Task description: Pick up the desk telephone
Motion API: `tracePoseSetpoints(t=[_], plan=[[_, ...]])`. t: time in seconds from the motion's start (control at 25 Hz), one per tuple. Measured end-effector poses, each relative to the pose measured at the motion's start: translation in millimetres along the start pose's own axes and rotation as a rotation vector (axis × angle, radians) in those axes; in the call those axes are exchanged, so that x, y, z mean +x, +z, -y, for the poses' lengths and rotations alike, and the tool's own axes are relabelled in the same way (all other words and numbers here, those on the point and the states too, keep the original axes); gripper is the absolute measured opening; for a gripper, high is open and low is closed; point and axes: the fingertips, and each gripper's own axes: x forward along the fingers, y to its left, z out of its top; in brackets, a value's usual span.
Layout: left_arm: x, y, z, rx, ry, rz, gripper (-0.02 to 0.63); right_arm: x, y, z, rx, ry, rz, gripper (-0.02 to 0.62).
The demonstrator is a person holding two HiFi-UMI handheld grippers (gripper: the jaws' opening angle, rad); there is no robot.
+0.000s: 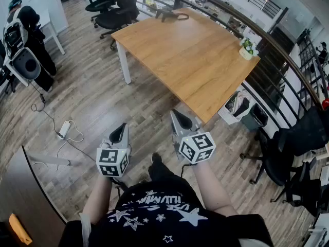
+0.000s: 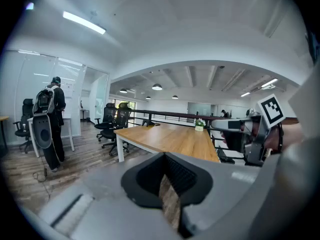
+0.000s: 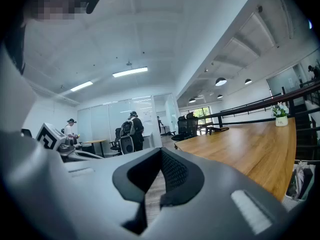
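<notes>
Black desk telephone (image 1: 172, 15) sits on the light wooden desk's (image 1: 195, 66) far edge; your left gripper (image 1: 120, 131) and right gripper (image 1: 180, 119) are closed, empty.

Bright, even office light falls from ceiling strip lamps (image 2: 84, 22) and round pendant lamps (image 2: 157, 87), and the shadows are soft. All three views bow strongly at the edges, and the gripper views darken in the corners. There the near jaws are blurred, while the worktop (image 2: 170, 136) is sharp.
</notes>
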Motion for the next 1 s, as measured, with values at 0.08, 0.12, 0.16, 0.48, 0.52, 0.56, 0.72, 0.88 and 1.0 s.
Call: tracePoseSetpoints(t=[0.08, 0.12, 0.16, 0.48, 0.52, 0.56, 0.72, 0.88, 1.0], plan=[[-1, -1, -5, -0.012, 0.004, -0.016, 0.002, 1, -1, 0, 0.006, -0.016, -0.005, -0.002], [-1, -1, -8, -0.017, 0.007, -0.023, 0.002, 1, -2, -1, 0.009, -0.024, -0.008, -0.002], [-1, -1, -11, -0.021, 0.010, -0.028, 0.002, 1, -3, -1, 0.011, -0.031, -0.012, -0.002], [-9, -6, -21, -0.063, 0.024, -0.049, 0.002, -7, -15, -7, 0.026, -0.044, -0.043, -0.002], [-10, -8, -20, -0.067, 0.020, -0.053, 0.002, -8, -15, -8, 0.026, -0.045, -0.043, -0.002], [-11, -9, -19, -0.069, 0.016, -0.057, 0.002, -8, -15, -9, 0.027, -0.046, -0.042, -0.002], [-20, -14, -17, -0.069, 0.007, -0.063, 0.002, -9, -16, -16, 0.029, -0.047, -0.036, -0.002], [-39, -20, -24, -0.085, 0.022, -0.057, 0.002, -11, -20, -27, 0.032, -0.045, -0.030, -0.002], [-52, -26, -35, -0.100, 0.035, -0.061, 0.002, -10, -23, -37, 0.036, -0.046, -0.032, -0.002]])
